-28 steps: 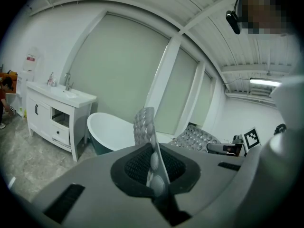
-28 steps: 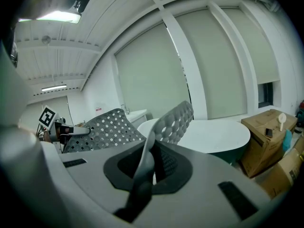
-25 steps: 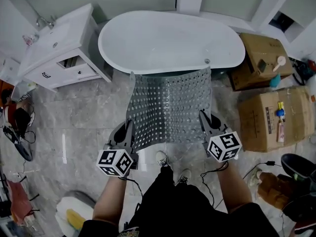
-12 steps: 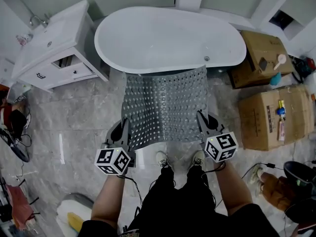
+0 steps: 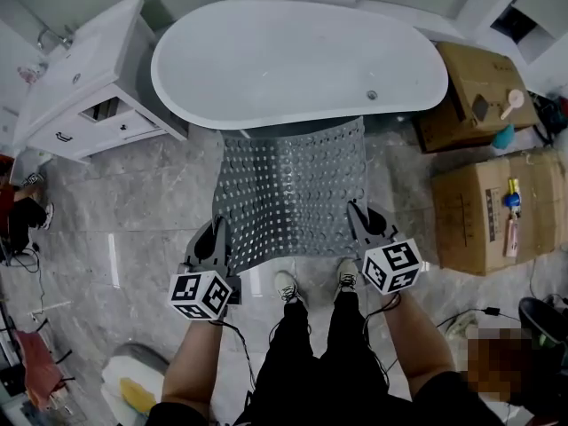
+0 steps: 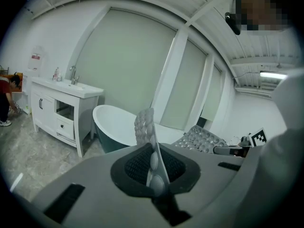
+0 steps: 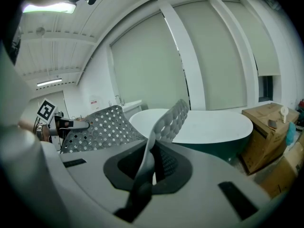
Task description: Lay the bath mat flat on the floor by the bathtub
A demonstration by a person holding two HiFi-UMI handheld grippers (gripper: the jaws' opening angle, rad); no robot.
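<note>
1. Your left gripper has its jaws pinched on the near left corner of the bath mat. Your right gripper is clamped on the near right corner. Each gripper view shows the thin edge nipped between the pads.
2. The mat hangs spread between the two grippers above the floor, not flat on it. Its far edge lies close to the foot of the bathtub; I can't tell whether that edge touches down.
3. Expect it to be light and floppy. It bows between your hands and curls over past the jaws, so only corners held well apart will hold it open.
4. It is pierced all over and bumpy on one face. Grip the solid rim, not a web between holes. The bumps will likely grab the glossy floor, so place it rather than drag it.
</note>
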